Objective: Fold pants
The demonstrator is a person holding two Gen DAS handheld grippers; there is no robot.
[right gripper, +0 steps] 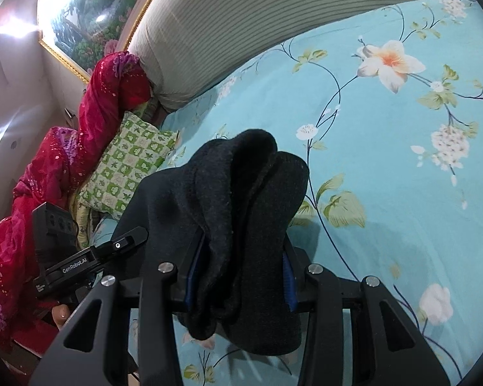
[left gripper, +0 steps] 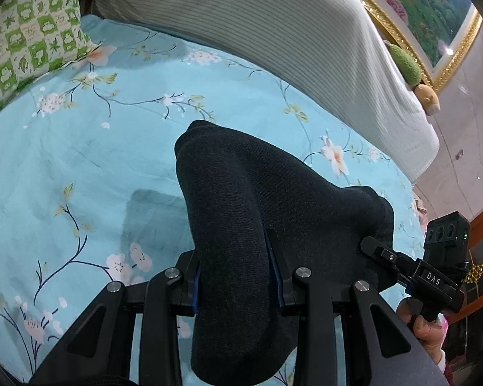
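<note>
The dark charcoal pants (left gripper: 257, 212) hang bunched between my two grippers, lifted above the blue floral bed sheet (left gripper: 80, 160). My left gripper (left gripper: 238, 276) is shut on a thick fold of the pants, which drapes over and below its fingers. My right gripper (right gripper: 238, 276) is shut on another bunched part of the pants (right gripper: 238, 199). The right gripper also shows in the left wrist view (left gripper: 380, 254), at the pants' right edge. The left gripper shows in the right wrist view (right gripper: 125, 241), at the pants' left edge.
A grey ribbed headboard cushion (left gripper: 289, 32) runs along the far side of the bed. A green checked pillow (left gripper: 25, 41) lies at the far left, a red quilt (right gripper: 80, 135) beside it. A gold-framed painting (left gripper: 434, 16) hangs behind.
</note>
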